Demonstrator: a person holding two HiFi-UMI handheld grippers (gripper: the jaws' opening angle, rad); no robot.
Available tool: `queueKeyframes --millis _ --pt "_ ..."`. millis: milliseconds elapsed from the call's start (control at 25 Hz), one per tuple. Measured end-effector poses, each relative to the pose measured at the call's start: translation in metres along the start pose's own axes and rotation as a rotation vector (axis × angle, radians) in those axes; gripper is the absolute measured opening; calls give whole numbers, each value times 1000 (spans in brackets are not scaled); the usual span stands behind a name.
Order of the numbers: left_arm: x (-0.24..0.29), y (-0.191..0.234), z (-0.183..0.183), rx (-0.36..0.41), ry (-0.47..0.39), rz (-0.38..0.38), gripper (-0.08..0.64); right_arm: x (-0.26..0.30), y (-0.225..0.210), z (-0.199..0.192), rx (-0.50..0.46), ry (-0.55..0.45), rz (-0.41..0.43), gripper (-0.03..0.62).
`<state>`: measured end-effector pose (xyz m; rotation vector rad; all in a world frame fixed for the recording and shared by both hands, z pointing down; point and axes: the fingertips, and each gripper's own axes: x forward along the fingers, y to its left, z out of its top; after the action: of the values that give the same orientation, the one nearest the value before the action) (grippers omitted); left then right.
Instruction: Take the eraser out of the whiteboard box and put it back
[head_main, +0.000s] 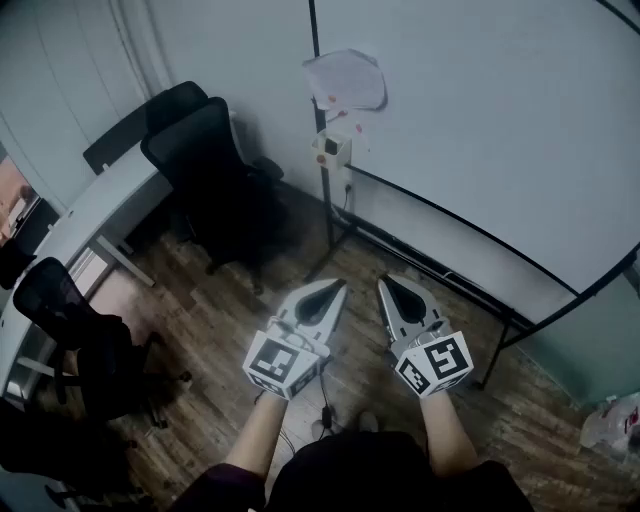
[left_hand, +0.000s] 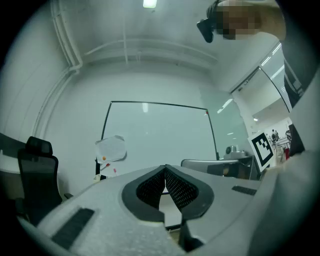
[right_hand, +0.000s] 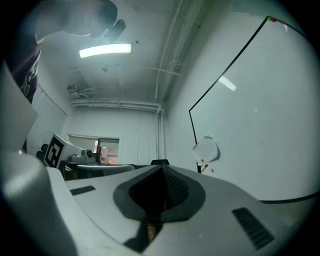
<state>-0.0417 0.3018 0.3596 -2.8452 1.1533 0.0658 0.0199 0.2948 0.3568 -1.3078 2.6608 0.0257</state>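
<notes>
Nearest, two grippers are held side by side above the wooden floor (head_main: 220, 330): the left gripper (head_main: 333, 292) and the right gripper (head_main: 388, 287), each with its jaws pressed together on nothing. Off to the left stand one white desk (head_main: 90, 215) and three black office chairs (head_main: 205, 165), as far as they can be counted. Farther on, beyond both sets of jaw tips and well apart from them, one whiteboard box (head_main: 332, 150) hangs at the left edge of the single whiteboard (head_main: 480, 130). The eraser cannot be made out in any view. One crumpled white sheet (head_main: 345, 82) sits just above the box
</notes>
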Motion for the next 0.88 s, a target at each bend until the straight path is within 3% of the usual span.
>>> queueKeyframes --millis 880 --pt "44 -24 -9 -1 16 4 6 -21 -46 -2 21 -4 14 3"
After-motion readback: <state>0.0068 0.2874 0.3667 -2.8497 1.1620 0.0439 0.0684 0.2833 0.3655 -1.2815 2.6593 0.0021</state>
